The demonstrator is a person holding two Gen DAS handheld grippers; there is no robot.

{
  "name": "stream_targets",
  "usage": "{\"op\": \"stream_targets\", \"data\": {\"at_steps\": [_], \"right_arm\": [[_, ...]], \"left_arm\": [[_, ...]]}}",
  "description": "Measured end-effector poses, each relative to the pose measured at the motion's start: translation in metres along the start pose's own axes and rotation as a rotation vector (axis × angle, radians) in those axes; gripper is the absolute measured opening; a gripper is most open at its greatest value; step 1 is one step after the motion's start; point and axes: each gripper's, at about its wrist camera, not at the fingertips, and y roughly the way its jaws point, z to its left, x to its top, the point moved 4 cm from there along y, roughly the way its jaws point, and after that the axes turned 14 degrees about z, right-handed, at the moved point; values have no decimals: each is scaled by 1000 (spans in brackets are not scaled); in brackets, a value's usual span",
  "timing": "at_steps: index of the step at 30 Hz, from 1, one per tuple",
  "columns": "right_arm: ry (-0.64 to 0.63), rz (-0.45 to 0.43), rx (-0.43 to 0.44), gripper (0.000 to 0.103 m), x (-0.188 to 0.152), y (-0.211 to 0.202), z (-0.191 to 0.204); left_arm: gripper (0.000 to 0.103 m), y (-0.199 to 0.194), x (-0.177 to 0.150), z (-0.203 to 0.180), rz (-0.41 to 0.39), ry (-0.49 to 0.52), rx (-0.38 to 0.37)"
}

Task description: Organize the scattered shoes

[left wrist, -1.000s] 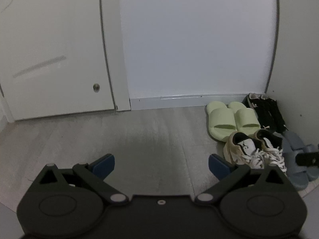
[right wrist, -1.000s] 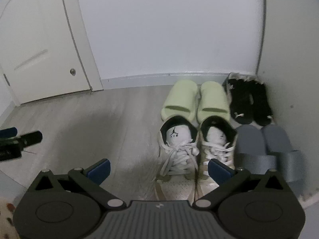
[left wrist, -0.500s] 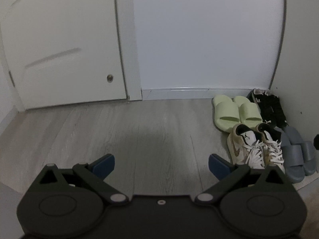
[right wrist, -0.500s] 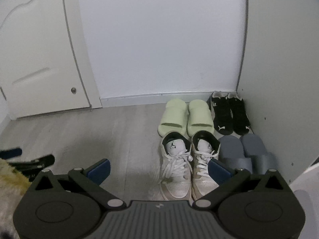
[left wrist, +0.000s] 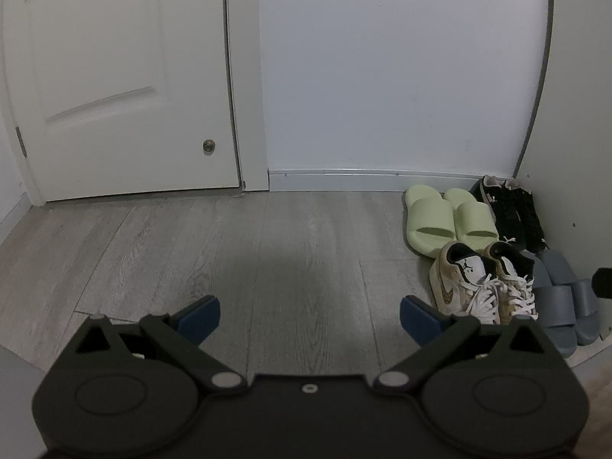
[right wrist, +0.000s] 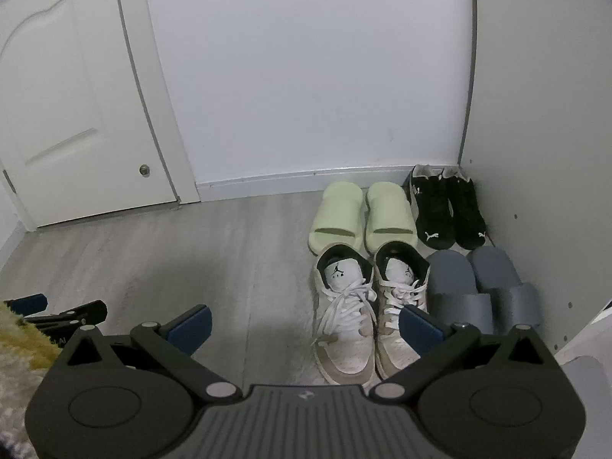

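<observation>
Shoes sit paired in the corner: from the left wrist, white sneakers [left wrist: 484, 287] beside grey slides [left wrist: 562, 298], left hand-held gripper [left wrist: 310, 311] spread, empty; from the right wrist, green slides [right wrist: 361, 218], black sneakers [right wrist: 449, 210] behind, right hand-held gripper [right wrist: 306, 323] spread, empty

Four pairs sit in the corner, in two rows. At the back, the slides [right wrist: 361, 214] lie left of the trainers [right wrist: 449, 210], both against the wall [right wrist: 306, 76]. In front, the sneakers [right wrist: 371, 306] lie left of the slippers [right wrist: 484, 290], touching them.
</observation>
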Motion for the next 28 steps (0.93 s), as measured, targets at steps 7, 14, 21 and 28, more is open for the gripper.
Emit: {"op": "stream_targets", "data": {"at_steps": [7,14,21,28], "right_arm": [[-11,-10,-8,103,-1,-3,1],[-24,-1,1,103,-2,-1,4],[-27,6,5,103,0,1,6],[-36,19,13,103,1,5,11]], "left_arm": [[102,0,0,1,3,-8,14],[102,-1,-2,3,4,-13,20],[102,0,-3,4,3,-16,26],[100,1,-4,7,2,-34,48]]}}
